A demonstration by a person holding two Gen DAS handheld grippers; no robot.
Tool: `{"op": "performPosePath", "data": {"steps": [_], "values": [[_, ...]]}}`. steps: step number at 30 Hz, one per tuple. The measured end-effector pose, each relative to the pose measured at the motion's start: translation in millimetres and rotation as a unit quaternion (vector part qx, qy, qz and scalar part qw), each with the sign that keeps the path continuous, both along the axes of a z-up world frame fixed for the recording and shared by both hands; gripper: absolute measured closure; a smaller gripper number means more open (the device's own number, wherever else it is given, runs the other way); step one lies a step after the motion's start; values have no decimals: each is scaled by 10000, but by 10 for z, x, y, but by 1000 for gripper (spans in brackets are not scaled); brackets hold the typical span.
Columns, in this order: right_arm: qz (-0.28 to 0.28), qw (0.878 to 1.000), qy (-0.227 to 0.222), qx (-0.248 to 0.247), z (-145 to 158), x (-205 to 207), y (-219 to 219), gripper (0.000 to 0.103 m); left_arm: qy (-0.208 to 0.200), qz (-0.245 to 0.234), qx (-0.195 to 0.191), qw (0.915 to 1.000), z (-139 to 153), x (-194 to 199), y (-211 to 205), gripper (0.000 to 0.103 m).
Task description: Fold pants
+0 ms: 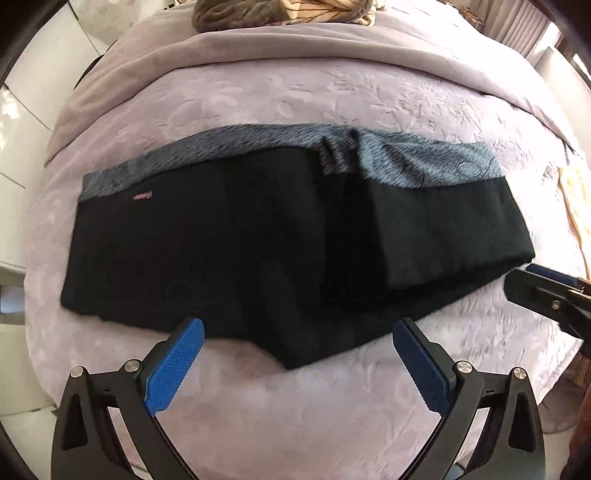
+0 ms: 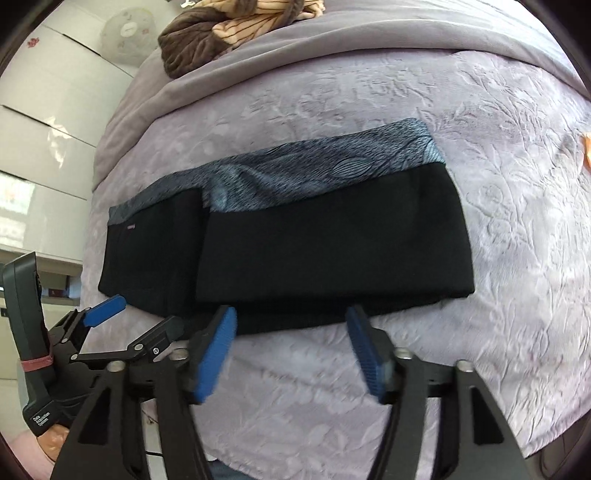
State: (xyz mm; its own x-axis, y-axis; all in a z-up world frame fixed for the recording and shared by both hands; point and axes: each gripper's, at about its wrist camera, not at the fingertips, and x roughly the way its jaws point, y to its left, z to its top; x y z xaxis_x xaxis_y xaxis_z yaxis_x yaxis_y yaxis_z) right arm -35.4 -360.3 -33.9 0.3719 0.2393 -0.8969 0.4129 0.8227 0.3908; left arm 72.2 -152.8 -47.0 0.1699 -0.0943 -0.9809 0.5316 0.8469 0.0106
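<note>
Black pants [image 1: 229, 240] with a grey patterned band along the far edge lie flat across the lilac bed. Their right part is folded over on top, shown in the right wrist view [image 2: 332, 243]. My left gripper [image 1: 299, 332] is open and empty, its blue pads [image 1: 173, 365] at the pants' near edge. My right gripper [image 2: 291, 317] is open and empty at the near edge of the folded part. The right gripper's tip shows in the left wrist view [image 1: 546, 291], and the left gripper shows in the right wrist view [image 2: 140, 321].
The embossed lilac bedspread [image 1: 295, 406] covers the bed. A plain mauve blanket [image 1: 295, 48] and a brown and striped bundle [image 2: 229, 29] lie at the far end. White cabinets [image 2: 48, 122] stand to the left. A yellow cloth [image 1: 576, 199] lies at the right edge.
</note>
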Motion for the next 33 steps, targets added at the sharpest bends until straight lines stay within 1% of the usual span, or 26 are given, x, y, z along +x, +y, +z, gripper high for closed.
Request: {"op": "performPosePath", "data": {"steps": [2, 3, 4, 5, 6, 8, 11, 16, 20, 25, 33], "values": [[76, 9999, 10, -82, 43, -7, 114, 21, 17, 32, 13, 10000, 21, 2, 80, 0], [128, 9998, 32, -169, 64, -9, 179, 17, 22, 51, 35, 10000, 40, -12, 137, 0], [171, 9995, 52, -276, 80, -5, 234, 11, 24, 63, 49, 10000, 46, -13, 166, 0], [218, 9989, 69, -400, 97, -2, 291, 9, 21, 92, 55, 9999, 59, -24, 220, 0], [299, 9978, 131, -571, 115, 3, 376, 3, 20, 127, 56, 9999, 73, -28, 276, 0], [420, 9966, 163, -691, 143, 11, 495, 3, 55, 200, 36, 9998, 100, -26, 398, 0], [475, 9962, 216, -696, 177, 26, 644, 3, 33, 284, 68, 9996, 117, -4, 529, 0], [592, 9919, 405, -1052, 217, 114, 876, 3, -37, 487, 29, 9988, 142, 59, 815, 0], [715, 9887, 414, -1253, 251, 208, 1042, 3, -84, 737, 34, 9972, 126, 106, 1072, 0], [682, 9877, 461, -1329, 252, 294, 1146, 3, -85, 909, 72, 9958, 61, 192, 1284, 0], [633, 9874, 587, -1325, 198, 357, 1175, 3, 8, 1013, -74, 9948, 46, 285, 1409, 0]]}}
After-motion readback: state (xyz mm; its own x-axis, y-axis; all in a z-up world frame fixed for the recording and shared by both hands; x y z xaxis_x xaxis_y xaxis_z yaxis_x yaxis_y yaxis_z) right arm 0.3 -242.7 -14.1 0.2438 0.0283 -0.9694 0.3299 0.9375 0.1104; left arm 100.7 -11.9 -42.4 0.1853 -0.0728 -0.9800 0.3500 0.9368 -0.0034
